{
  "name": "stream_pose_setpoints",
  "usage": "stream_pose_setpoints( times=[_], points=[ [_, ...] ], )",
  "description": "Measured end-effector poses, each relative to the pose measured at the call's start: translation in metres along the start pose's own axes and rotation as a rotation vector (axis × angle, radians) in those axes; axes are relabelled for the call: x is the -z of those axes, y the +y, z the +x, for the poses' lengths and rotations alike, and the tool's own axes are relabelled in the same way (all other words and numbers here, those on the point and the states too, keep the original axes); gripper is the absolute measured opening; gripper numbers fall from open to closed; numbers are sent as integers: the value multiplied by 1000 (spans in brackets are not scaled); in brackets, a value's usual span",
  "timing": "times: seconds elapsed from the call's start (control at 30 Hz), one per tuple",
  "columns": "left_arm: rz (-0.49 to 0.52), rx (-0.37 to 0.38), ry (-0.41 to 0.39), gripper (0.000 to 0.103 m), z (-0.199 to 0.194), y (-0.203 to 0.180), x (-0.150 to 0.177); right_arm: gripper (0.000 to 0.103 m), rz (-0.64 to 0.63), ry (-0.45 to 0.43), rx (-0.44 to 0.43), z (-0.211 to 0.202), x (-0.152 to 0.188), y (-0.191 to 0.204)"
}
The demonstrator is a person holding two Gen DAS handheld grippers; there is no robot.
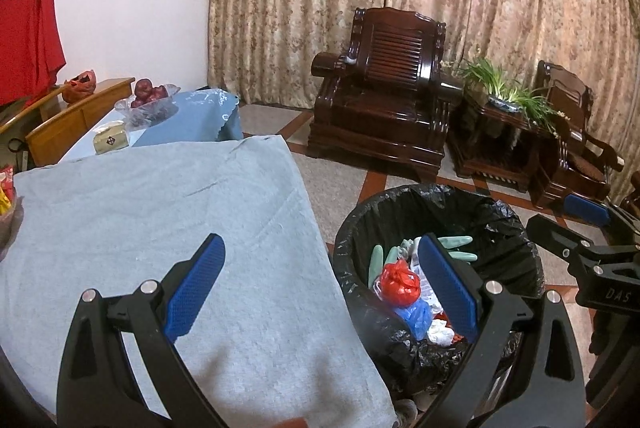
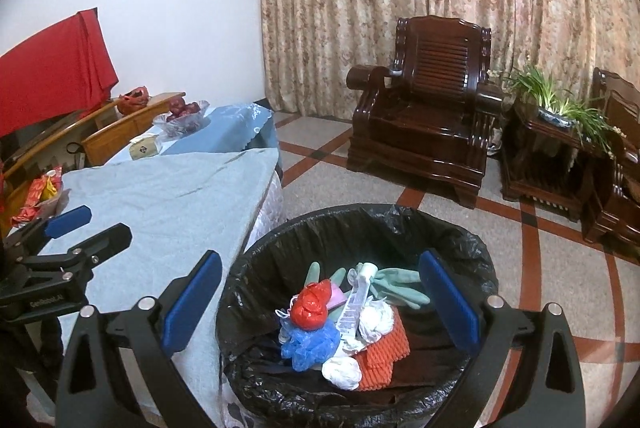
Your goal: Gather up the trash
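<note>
Right wrist view has the right tongs [image 2: 320, 304] spread wide and empty above the lined bin [image 2: 460, 228], where the collected trash lies between the blue pads: a red bag [image 2: 310, 308], a blue bag [image 2: 308, 344], green gloves [image 2: 396, 288], white wads and an orange mesh. The left tongs [image 1: 324, 292], equally wide and empty, straddle the worktop [image 1: 140, 207] edge and bin rim, so lowering either pair carelessly could snag the loose black liner (it looks slack) and drag it inward. Red packets [image 2: 38, 195] beyond the left tongs are cut off, so I cannot tell whether they are trash, and the bin's depth is hidden.
</note>
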State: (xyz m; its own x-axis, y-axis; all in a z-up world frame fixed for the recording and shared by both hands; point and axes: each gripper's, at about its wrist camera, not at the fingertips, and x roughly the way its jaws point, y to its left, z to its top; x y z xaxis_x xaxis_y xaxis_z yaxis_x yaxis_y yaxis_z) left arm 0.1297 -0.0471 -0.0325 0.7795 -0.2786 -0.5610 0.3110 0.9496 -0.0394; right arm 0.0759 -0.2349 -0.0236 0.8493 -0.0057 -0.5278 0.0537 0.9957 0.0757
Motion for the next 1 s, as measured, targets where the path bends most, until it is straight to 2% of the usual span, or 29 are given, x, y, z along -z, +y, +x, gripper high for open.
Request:
stream_pose_setpoints(
  times=[1.0],
  points=[
    [4, -1, 2, 94, -1, 0, 0, 97, 3, -4, 0, -2, -3, 1]
  ],
)
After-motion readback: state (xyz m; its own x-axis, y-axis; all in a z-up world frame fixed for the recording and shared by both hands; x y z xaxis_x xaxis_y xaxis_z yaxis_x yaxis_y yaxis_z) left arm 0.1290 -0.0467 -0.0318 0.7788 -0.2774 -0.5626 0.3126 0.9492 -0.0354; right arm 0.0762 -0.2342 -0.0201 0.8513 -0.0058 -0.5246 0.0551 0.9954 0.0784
